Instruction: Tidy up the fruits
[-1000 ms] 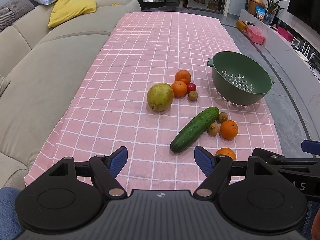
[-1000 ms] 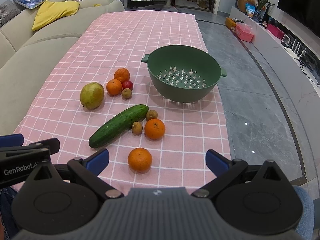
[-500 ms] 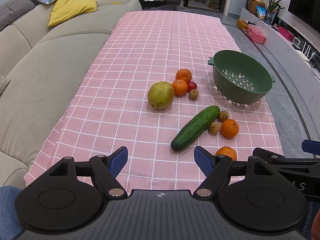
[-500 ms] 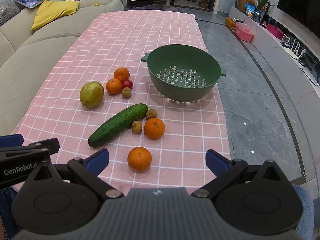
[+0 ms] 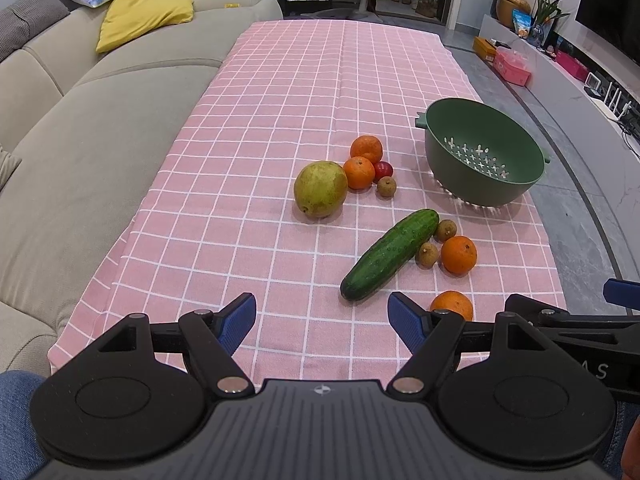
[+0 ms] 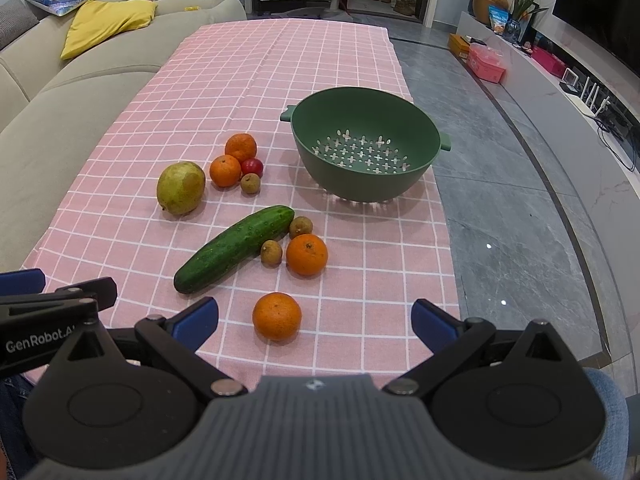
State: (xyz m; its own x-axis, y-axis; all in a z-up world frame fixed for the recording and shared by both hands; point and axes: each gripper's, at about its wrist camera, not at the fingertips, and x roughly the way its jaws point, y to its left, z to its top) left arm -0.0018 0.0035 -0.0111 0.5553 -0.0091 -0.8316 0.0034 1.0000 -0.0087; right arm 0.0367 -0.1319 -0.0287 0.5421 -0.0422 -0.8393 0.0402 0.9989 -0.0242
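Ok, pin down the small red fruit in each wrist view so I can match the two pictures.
Left wrist view: the small red fruit sits right of centre, tucked behind two oranges and above a small brown fruit.
Right wrist view: the small red fruit sits left of centre, in the same cluster.
Shared landmark: the green colander, to the fruit's right in both views.

Right gripper (image 6: 315, 318) hangs over the near edge of the pink checked bench (image 6: 260, 92), blue fingers (image 6: 197, 317) spread wide around a round orange mandarin (image 6: 276, 315), not touching it; empty green plastic colander (image 6: 365, 148) sits further back.
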